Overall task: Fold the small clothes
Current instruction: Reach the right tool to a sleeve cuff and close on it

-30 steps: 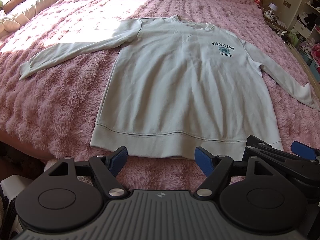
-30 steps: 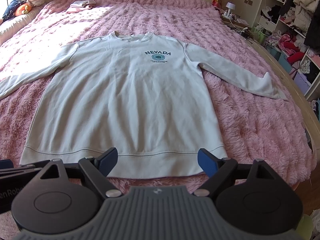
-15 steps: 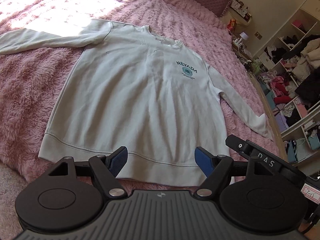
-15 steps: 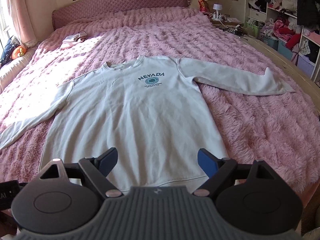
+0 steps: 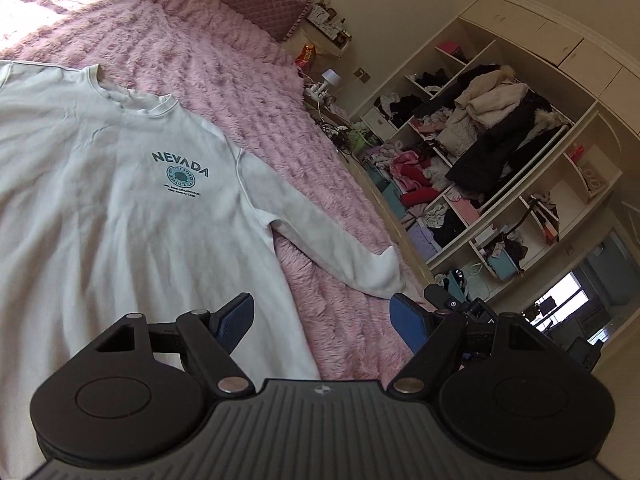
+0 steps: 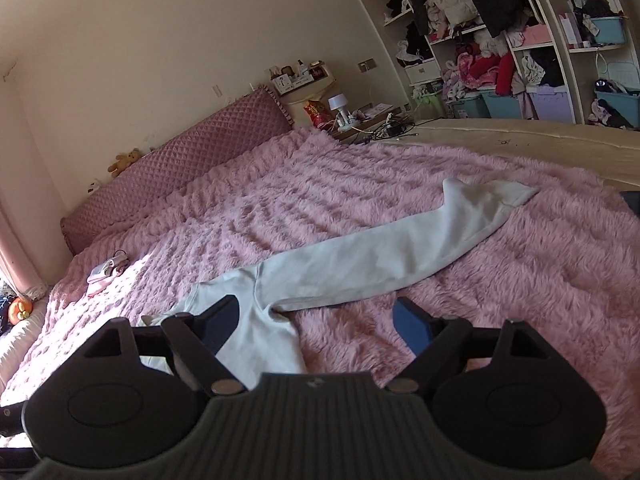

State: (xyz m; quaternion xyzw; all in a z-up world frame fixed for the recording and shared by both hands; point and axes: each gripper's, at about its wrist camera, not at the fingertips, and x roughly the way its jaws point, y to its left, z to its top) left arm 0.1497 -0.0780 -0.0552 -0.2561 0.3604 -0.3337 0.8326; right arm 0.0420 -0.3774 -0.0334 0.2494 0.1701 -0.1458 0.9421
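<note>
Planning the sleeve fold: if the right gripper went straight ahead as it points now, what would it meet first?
Probably the sweatshirt's sleeve, lying flat on the pink blanket just beyond the open right gripper; depth is uncertain, so it could touch blanket first.

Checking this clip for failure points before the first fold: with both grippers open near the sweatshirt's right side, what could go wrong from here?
1. The sleeve lies flat on the shaggy pink blanket; the open right gripper might pinch blanket fibres along with the cloth.
2. The cuff lies near the bed's edge, so a clumsy pull could drag it off.
3. The left gripper holds nothing, so the sweatshirt body may shift and wrinkle when the sleeve is lifted.
</note>
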